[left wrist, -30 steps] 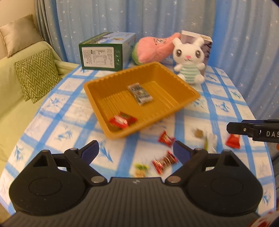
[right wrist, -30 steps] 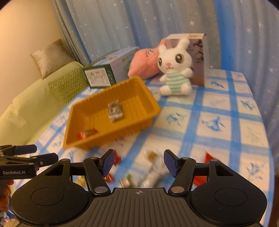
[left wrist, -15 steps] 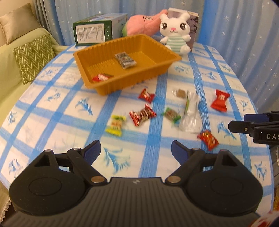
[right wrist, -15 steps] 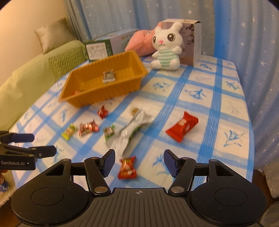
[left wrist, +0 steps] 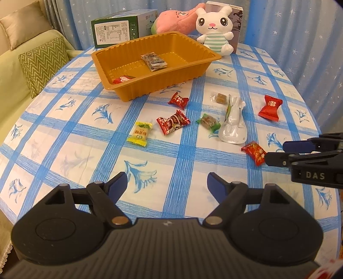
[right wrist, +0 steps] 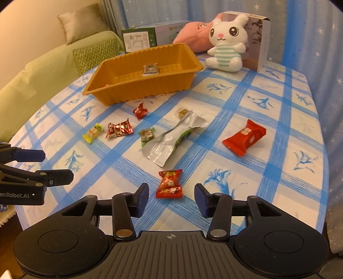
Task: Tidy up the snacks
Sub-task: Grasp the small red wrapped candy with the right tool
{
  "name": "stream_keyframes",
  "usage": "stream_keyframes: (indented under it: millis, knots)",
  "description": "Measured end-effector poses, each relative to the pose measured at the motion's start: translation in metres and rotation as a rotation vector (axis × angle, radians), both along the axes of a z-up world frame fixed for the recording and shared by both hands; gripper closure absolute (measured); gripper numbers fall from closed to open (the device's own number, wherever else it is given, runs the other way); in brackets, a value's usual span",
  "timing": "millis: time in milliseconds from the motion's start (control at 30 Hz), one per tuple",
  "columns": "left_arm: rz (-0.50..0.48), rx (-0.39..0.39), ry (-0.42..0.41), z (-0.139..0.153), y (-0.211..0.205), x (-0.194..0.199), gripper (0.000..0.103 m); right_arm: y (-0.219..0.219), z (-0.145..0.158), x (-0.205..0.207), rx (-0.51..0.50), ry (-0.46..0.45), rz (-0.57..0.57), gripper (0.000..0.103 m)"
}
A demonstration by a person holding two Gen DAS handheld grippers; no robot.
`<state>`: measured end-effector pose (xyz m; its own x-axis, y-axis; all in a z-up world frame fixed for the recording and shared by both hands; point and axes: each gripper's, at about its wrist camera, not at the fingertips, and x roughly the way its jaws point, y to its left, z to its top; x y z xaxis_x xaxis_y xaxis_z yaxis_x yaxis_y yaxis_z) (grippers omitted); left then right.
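Observation:
An orange tray (left wrist: 214,56) holds a grey packet (left wrist: 154,61) and a red candy (left wrist: 123,79). Several snacks lie loose on the checked cloth: a yellow candy (left wrist: 140,133), a red-brown candy (left wrist: 172,123), a white pouch (left wrist: 233,122) and a big red packet (right wrist: 244,137). My right gripper (right wrist: 171,194) hangs low with a small red candy (right wrist: 170,184) between its fingertips. Its jaws are closing and the pads stand clear of the wrapper. My left gripper (left wrist: 167,182) hovers over bare cloth, its jaws closing on nothing.
A white plush rabbit (left wrist: 214,28), a pink plush (left wrist: 173,18), a green box (left wrist: 115,32) and a grey box (right wrist: 257,43) stand behind the tray. A green sofa with cushions (left wrist: 40,62) lies left. The table's near edge is just below both grippers.
Both grippers drew back from the tray and sank toward the near side of the table. The loose snacks came into view. The right jaws narrowed around the small red candy.

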<state>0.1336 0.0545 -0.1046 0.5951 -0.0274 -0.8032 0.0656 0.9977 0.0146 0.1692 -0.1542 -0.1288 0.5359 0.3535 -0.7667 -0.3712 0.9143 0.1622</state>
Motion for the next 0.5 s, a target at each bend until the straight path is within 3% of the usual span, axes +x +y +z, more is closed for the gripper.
stream_keyframes:
  millis: [500]
  knots:
    - [0.007, 0.001, -0.003, -0.005, 0.012, 0.002, 0.031, 0.019, -0.022, 0.024, -0.048, 0.018, 0.016, 0.073]
